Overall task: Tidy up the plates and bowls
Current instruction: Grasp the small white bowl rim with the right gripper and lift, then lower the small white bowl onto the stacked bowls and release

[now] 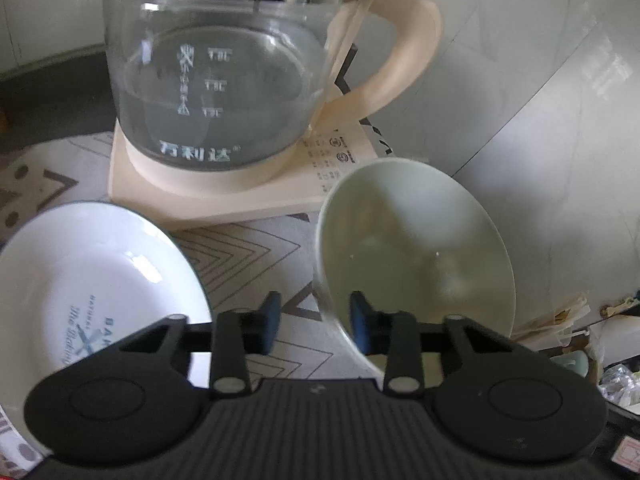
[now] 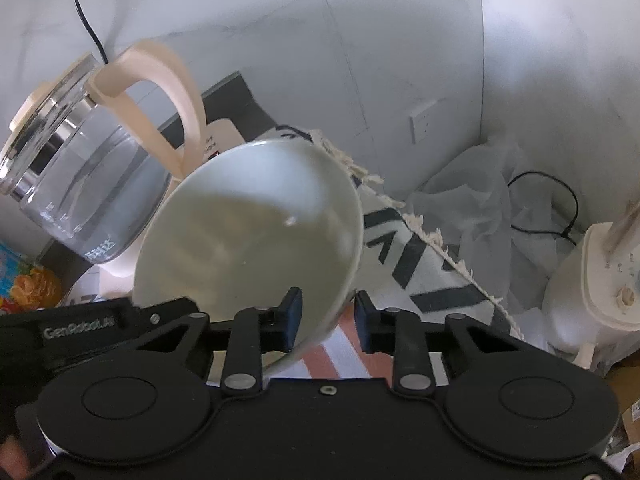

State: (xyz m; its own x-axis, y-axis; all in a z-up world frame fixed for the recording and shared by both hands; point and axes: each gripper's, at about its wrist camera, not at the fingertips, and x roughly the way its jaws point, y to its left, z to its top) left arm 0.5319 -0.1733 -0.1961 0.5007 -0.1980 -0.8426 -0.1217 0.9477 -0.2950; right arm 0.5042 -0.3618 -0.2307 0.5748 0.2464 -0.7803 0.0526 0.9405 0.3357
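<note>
Both grippers straddle the tilted pale green bowl (image 1: pixel 416 248) at centre right: left gripper (image 1: pixel 314 322) and right gripper (image 2: pixel 327 316) part open, rim between their fingers. White plate (image 1: pixel 96 280) lies lower left, below the glass kettle (image 1: pixel 224 68).

— How does the left gripper (image 1: pixel 314 322) stand?

— Its two blue-tipped fingers (image 1: pixel 271 316) point forward with a clear gap between them. The rim of the bowl (image 1: pixel 416 256) runs through that gap, close against the right fingertip; whether it touches, I cannot tell.

— And the right gripper (image 2: pixel 325 318)?

— Much the same: fingers (image 2: pixel 291 314) spread, with the bowl's lower edge between them, close to the left pad. The left gripper's black body shows at the lower left of the right wrist view.
</note>
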